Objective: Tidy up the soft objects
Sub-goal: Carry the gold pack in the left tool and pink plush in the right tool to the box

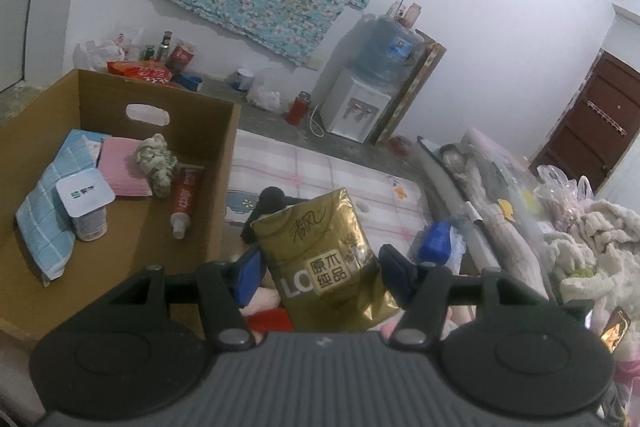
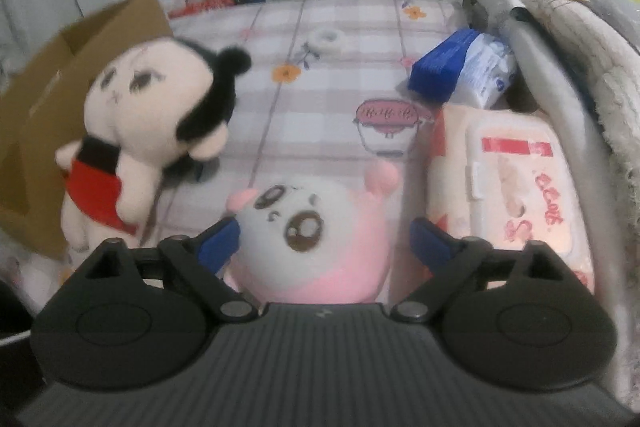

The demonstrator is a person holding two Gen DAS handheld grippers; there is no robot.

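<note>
A crinkled gold tissue pack point(image 1: 320, 259) was gripped by the left gripper point(image 1: 320, 269) at lower centre. The right gripper point(image 2: 324, 245) was spread wide around an unpressed pink-and-white round plush point(image 2: 316, 239), lower centre.

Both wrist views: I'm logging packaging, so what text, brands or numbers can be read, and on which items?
"清风", "原木纯品" and "LO", partly hidden: gold tissue pack in the left gripper.
Red toothpaste tube in the cardboard box: large characters, blurred.
Yogurt cup lid: small green logo, unreadable.
Wet wipes pack: red script, blurred.
Pot drawing on the bed sheet: lettering too blurred.
Blue tissue pack: print too small.
</note>
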